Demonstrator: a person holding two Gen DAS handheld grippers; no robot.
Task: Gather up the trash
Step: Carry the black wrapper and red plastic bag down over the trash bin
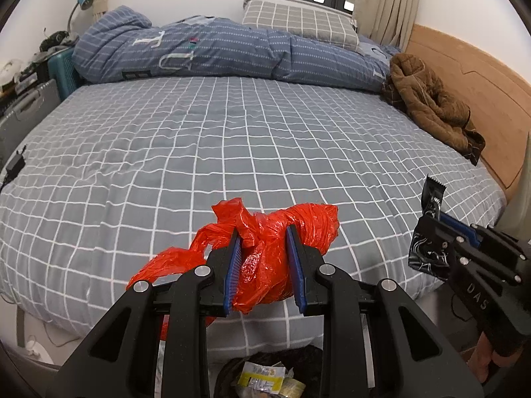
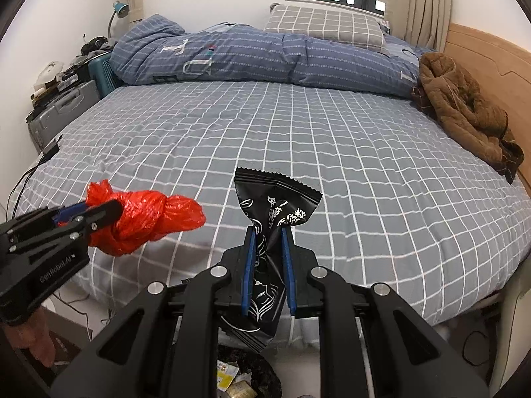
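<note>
Red plastic bag (image 1: 265, 252) is clamped in the left tongs (image 1: 264, 265) and a black wrapper (image 2: 273, 232) in the right tongs (image 2: 268, 262), both held over the bed's (image 1: 232, 139) near edge, with the waste bin (image 1: 265, 378) directly below and slightly behind them.

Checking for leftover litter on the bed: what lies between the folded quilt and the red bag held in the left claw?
Only bare checked sheet lies between the quilt and red bag; the left wrist view shows it.
</note>
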